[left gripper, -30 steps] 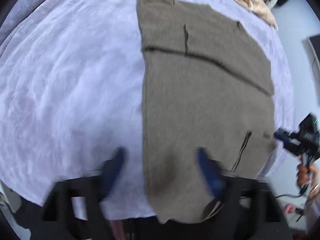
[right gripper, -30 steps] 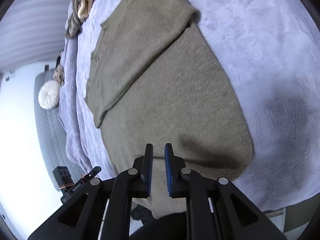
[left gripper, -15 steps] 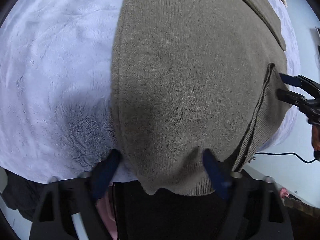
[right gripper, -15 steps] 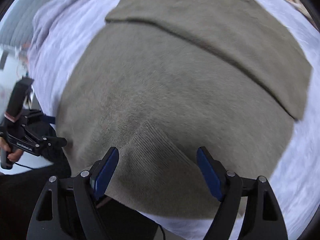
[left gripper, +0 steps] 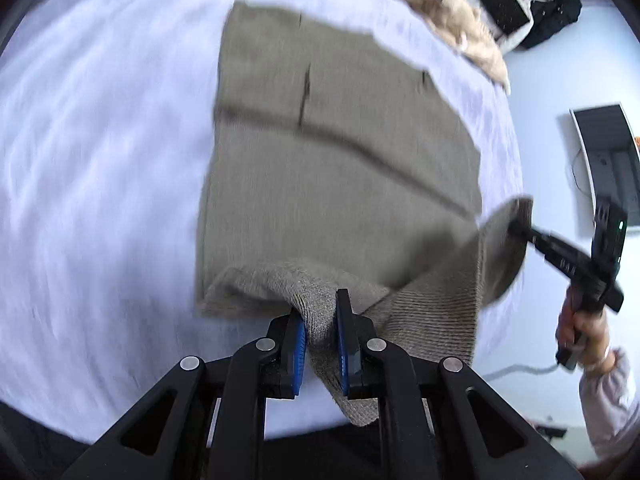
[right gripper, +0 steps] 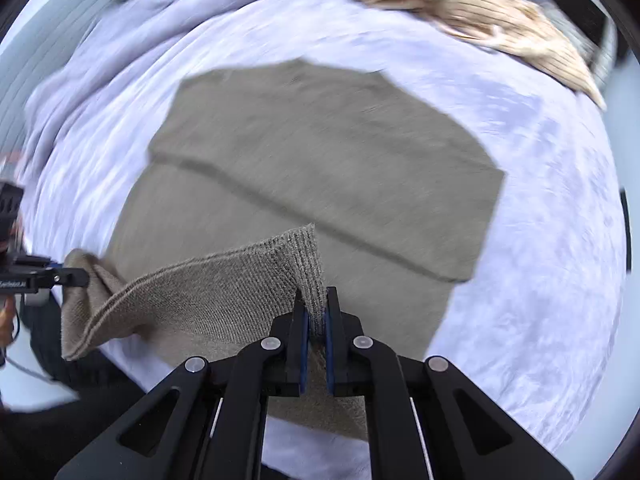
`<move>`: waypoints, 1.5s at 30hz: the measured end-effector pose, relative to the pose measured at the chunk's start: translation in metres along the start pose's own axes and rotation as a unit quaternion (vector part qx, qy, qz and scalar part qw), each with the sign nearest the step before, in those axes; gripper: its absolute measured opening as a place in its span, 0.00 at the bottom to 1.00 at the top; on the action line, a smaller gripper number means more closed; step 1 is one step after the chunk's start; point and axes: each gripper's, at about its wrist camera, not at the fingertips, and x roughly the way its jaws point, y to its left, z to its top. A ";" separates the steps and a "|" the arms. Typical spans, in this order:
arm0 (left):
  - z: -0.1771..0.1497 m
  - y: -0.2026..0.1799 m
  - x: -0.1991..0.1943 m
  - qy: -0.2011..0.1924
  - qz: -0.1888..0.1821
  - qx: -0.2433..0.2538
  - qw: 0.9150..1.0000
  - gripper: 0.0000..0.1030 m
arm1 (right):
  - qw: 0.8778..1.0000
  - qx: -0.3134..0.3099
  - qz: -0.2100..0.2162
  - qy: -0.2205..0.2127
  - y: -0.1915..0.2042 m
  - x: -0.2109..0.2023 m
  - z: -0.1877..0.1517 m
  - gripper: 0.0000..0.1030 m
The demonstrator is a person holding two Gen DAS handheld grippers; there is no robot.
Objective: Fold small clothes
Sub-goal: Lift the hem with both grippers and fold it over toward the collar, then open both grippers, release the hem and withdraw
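Note:
An olive-brown knitted sweater (left gripper: pixel 340 160) lies flat on a pale lilac bed cover (left gripper: pixel 100 160), sleeves folded across its far part. My left gripper (left gripper: pixel 322 312) is closing, its pads pressing on the near-left corner of the ribbed hem, which is raised off the bed. In the right wrist view my right gripper (right gripper: pixel 316 312) is shut on the other hem corner of the sweater (right gripper: pixel 320 152), also lifted. Each gripper shows in the other's view, the right gripper (left gripper: pixel 516 226) at the right and the left gripper (right gripper: pixel 80 278) at the left, with the hem hanging slack between them.
A beige ribbed garment (left gripper: pixel 452 12) lies bunched at the bed's far edge, with dark clothes (left gripper: pixel 552 8) beyond it. A dark flat panel (left gripper: pixel 608 160) rests on the pale floor to the right. A person's hand (left gripper: pixel 580 328) holds the right gripper. The bed's near edge runs just under both grippers.
Both grippers went from open over the hem to shut on its corners. The hem has come up off the bed and both views have pulled back from the sweater.

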 end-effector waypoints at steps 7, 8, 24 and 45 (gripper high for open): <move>0.073 -0.027 -0.012 -0.054 0.154 0.042 0.986 0.14 | 0.995 0.095 -0.006 0.028 -0.060 0.048 0.026 0.07; 0.070 -0.031 -0.013 -0.058 0.163 0.061 0.983 0.14 | 0.995 0.099 -0.004 0.033 -0.064 0.053 0.023 0.07; 0.123 -0.080 0.128 0.025 0.212 0.178 0.961 0.57 | 0.980 0.177 0.068 0.058 -0.095 0.094 0.016 0.10; 0.182 -0.116 0.054 -0.125 0.149 0.188 0.963 0.16 | 0.992 0.101 0.003 -0.077 -0.104 0.023 0.103 0.07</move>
